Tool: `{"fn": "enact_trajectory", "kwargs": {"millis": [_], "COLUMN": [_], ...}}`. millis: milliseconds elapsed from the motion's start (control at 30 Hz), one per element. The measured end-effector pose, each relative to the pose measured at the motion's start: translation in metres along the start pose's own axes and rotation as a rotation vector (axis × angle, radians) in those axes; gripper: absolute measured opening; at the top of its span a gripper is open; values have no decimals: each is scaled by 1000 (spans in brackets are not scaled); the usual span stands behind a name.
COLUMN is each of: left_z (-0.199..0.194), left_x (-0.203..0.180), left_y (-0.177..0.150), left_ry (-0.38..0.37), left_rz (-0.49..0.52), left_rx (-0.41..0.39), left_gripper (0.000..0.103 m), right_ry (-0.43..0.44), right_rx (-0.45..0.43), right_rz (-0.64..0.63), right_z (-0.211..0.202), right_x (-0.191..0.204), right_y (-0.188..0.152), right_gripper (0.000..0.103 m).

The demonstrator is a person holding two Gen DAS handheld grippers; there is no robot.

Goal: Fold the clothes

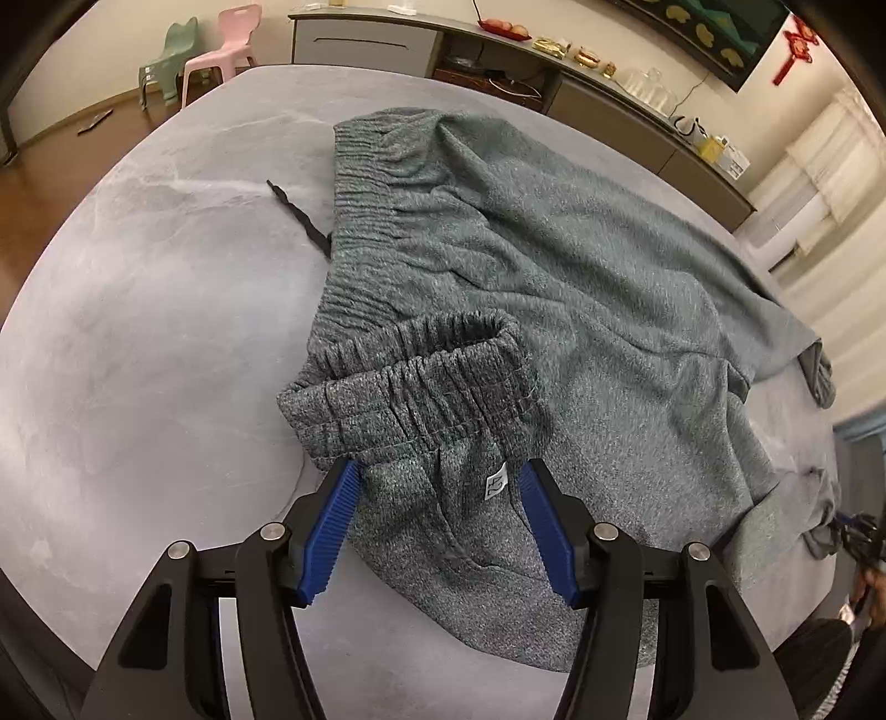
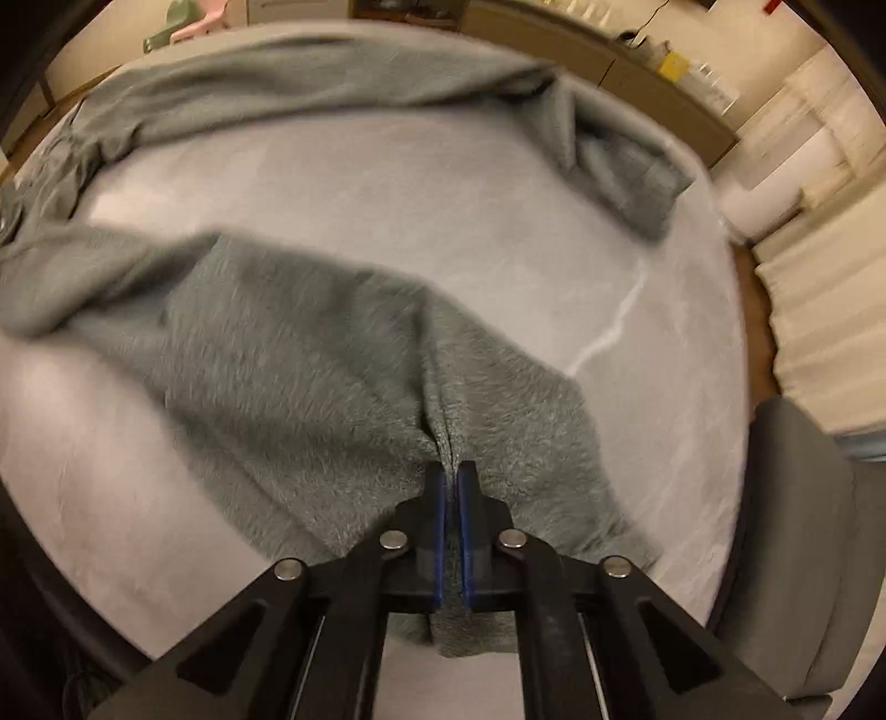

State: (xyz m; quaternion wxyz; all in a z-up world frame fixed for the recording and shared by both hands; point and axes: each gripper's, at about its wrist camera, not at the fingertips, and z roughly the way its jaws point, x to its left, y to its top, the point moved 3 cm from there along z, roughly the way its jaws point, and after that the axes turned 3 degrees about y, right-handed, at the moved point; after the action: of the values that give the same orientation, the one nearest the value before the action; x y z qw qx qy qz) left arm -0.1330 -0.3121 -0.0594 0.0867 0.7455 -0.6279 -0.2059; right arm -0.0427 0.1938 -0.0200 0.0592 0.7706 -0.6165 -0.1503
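Observation:
Grey fleece trousers [image 1: 554,288] lie spread on a round grey table [image 1: 138,332], inside out in part. Their elastic waistband [image 1: 410,393] is folded over just ahead of my left gripper [image 1: 437,482], which is open with the cloth and a small white label [image 1: 494,483] lying between its blue pads [image 1: 332,526]. A black drawstring [image 1: 299,216] trails from the waist to the left. In the right wrist view, my right gripper [image 2: 453,482] is shut on the hem of the near trouser leg [image 2: 310,376]. The other leg [image 2: 310,77] curves along the far table edge.
A grey chair [image 2: 797,543] stands at the table's right edge. Beyond the table are a long sideboard [image 1: 581,72] with dishes, two small plastic chairs [image 1: 216,50] and a wooden floor [image 1: 33,188]. A dark object [image 1: 858,531] lies at the right rim.

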Motion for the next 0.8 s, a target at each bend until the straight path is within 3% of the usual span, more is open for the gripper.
{"fn": "enact_trajectory", "kwargs": {"millis": [100, 167, 233, 267, 333, 433, 567, 600, 700, 800], "left_z": [0, 5, 8, 7, 1, -17, -23, -20, -17, -27], "left_x": [6, 3, -4, -6, -3, 19, 55, 64, 83, 93], "left_y": [6, 9, 13, 15, 20, 23, 10, 5, -5, -6], "left_ry": [4, 43, 86, 98, 101, 85, 85, 83, 56, 41], "left_rz": [-29, -10, 29, 43, 40, -40, -157, -193, -295, -359], "left_rx": [-17, -23, -67, -82, -113, -162, -140, -118, -81, -113], "left_gripper": [61, 60, 43, 19, 16, 14, 14, 15, 18, 25], "right_ry": [-62, -59, -73, -69, -75, -148, -226, -206, -91, 58], "right_rx": [-126, -334, -516, -602, -666, -546, -149, -72, -5, -97], "right_rz": [32, 61, 73, 72, 21, -169, -303, -296, -173, -41], "right_z": [-45, -107, -162, -187, -215, -193, -90, -69, -49, -74], "right_x": [-23, -31, -30, -29, -21, 1, 3, -1, -17, -19], "right_y": [28, 51, 57, 54, 34, -19, -102, -116, -136, -122], "right_gripper": [5, 5, 5, 5, 5, 5, 9, 20, 34, 50]}}
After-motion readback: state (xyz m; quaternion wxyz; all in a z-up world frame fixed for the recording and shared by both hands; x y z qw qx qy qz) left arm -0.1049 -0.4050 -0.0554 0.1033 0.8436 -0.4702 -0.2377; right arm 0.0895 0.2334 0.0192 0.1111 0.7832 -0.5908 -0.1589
